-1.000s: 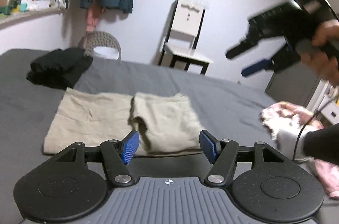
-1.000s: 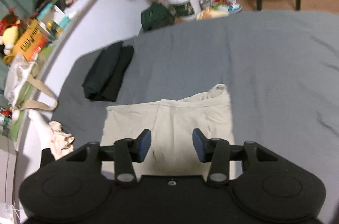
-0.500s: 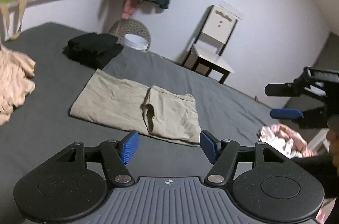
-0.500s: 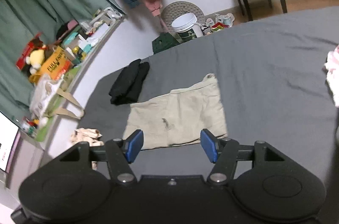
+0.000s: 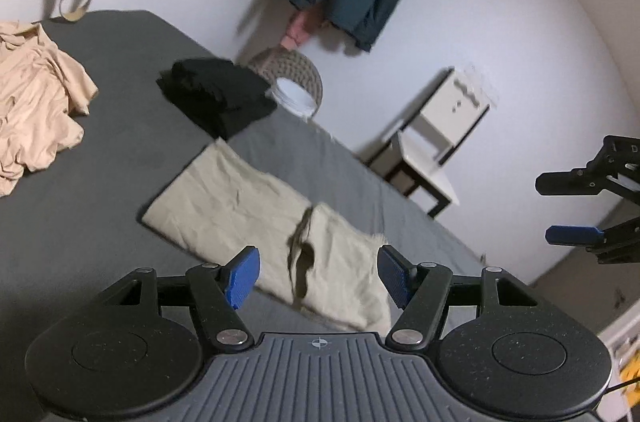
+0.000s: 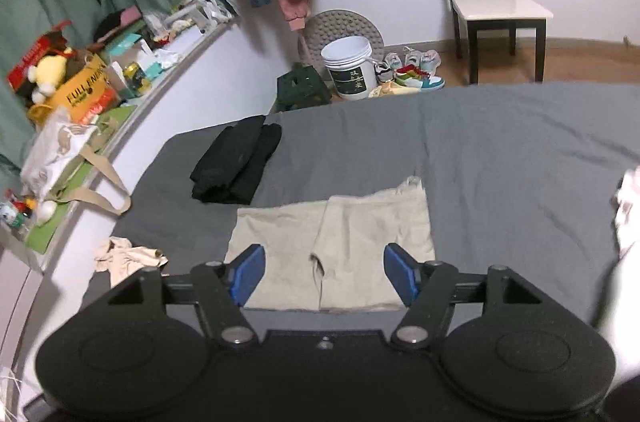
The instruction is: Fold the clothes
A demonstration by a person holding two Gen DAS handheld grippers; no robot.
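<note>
Blurring white cloth [image 6: 624, 218], edge-cropped

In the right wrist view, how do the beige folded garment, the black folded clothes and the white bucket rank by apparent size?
1. beige folded garment, clearly largest.
2. black folded clothes.
3. white bucket, smallest in the picture, though it stands farther away on the floor, so its true size is unsure.

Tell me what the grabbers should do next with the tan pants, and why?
Probably lower the left gripper to the pants' near edge and pinch it. Both it and the right gripper are open, holding nothing, above the bed, and the pants look only partly folded.
</note>
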